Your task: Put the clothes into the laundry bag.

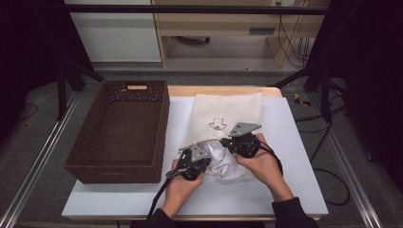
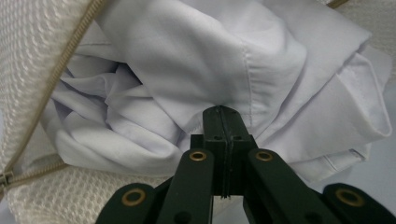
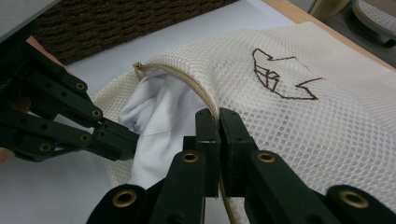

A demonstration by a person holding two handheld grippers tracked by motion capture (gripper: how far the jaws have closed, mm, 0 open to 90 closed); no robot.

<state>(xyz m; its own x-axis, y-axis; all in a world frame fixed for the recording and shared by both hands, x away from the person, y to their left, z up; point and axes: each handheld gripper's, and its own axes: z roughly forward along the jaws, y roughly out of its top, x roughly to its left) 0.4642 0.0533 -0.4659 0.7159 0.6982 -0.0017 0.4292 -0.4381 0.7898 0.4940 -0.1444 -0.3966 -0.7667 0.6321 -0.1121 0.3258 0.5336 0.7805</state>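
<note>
The white shirt [image 2: 187, 70] is bunched up and sits partly inside the mesh laundry bag [image 3: 299, 121], poking out of the bag's open mouth. In the high view the shirt [image 1: 227, 166] lies near the front of the bench, between your two hands. The bag [image 1: 228, 111] lies flat on the white sheet [image 1: 294, 142] that covers the bench, and it reaches away from you toward the back edge. It has a small dark arrow drawing [image 3: 280, 77] stitched on it. A tan zipper [image 2: 51, 88] runs along the bag's open edge.

Your left gripper [image 2: 223, 116] has its jaws pressed tight together on a fold of the shirt, right at a seam. You can see the same gripper [image 3: 126, 140] from the other side, with its tip against the white cloth at the bag's mouth.

Your right gripper [image 3: 218, 121] has its jaws closed too, and they pinch the zipper edge of the bag at its mouth. The mesh rises up a bit there, so the mouth stays open above the shirt.

Your left hand [image 1: 183, 183] and right hand [image 1: 261, 164] are close together, with the shirt between them.

A dark brown wicker basket [image 1: 119, 133] stands to the left of the bag, just beside it on the bench.
</note>
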